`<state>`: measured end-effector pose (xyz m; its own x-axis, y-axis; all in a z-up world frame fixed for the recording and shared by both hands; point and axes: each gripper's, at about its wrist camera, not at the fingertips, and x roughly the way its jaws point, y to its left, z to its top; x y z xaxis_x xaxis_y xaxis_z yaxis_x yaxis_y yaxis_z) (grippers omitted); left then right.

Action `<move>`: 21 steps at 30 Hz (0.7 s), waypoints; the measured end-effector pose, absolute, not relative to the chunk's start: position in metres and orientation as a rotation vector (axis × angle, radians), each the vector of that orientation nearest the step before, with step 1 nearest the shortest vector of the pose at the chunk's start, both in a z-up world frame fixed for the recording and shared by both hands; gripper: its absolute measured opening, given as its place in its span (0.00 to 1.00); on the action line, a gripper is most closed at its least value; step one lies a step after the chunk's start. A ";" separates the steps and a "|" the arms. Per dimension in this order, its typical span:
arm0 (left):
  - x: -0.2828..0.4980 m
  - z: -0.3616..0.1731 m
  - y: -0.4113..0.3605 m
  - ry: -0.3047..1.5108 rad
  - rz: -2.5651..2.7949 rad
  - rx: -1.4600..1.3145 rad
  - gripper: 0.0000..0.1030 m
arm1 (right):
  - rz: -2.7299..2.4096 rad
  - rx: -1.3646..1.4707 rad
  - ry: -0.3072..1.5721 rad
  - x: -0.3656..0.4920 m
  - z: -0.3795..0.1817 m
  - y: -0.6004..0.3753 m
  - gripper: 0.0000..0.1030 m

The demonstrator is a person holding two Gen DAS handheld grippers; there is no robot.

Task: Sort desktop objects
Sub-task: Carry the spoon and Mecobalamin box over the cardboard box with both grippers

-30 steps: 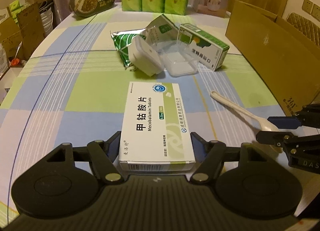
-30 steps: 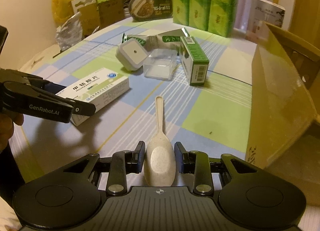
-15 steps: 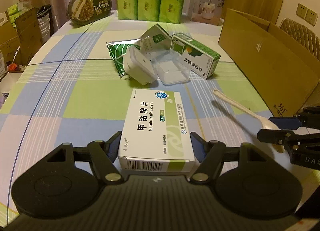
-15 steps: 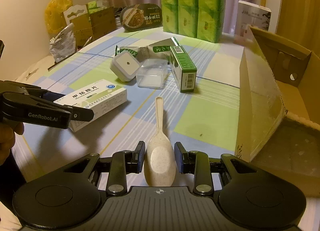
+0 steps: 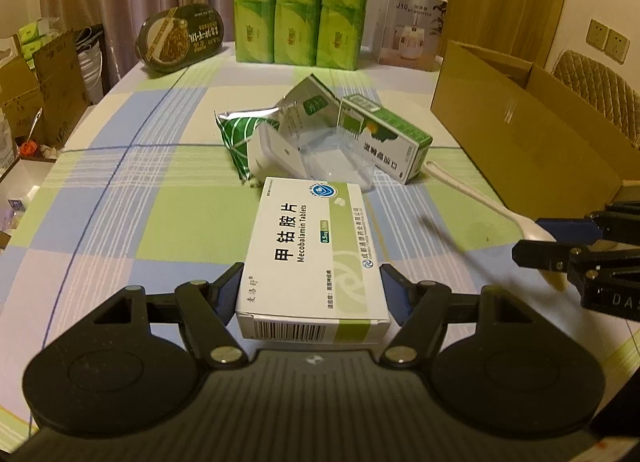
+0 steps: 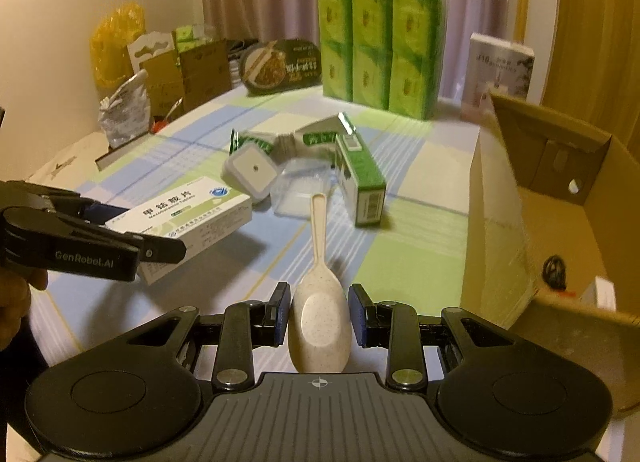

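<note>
Between right tongs (image 6: 318, 318): spoon (image 6: 319, 298), handle pointing away.

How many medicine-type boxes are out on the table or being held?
2. The white tablet box is clamped in the left gripper, lifted above the tablecloth. The green box lies in the middle of the table beside the clear plastic tray. Others may be hidden.

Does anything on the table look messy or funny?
Yes. The middle is a jumble: a white square tub is tipped on its side against a crumpled green packet, and a green box lies flat beside them.
</note>
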<state>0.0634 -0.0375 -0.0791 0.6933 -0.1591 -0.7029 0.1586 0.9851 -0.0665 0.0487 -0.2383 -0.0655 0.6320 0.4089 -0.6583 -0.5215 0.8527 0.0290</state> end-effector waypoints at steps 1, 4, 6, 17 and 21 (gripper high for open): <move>0.063 -0.077 -0.038 0.781 -0.178 -0.001 0.65 | 0.533 -0.170 0.703 0.049 -0.063 -0.239 0.28; 0.061 -0.069 -0.040 0.767 -0.183 -0.004 0.65 | 0.528 -0.170 0.680 0.047 -0.054 -0.240 0.28; 0.059 -0.064 -0.043 0.758 -0.190 -0.008 0.65 | 0.523 -0.170 0.663 0.045 -0.048 -0.241 0.28; 0.051 -0.035 -0.069 0.699 -0.247 -0.007 0.65 | 0.463 -0.150 0.567 0.040 -0.009 -0.261 0.28; 0.051 -0.023 -0.085 0.678 -0.278 -0.005 0.65 | 0.417 -0.134 0.539 0.040 0.003 -0.278 0.28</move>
<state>0.0511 -0.0852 -0.0233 0.7432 -0.2549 -0.6187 0.2518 0.9632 -0.0944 0.0396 -0.2779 0.0030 0.7769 0.3499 -0.5234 -0.4193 0.9077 -0.0155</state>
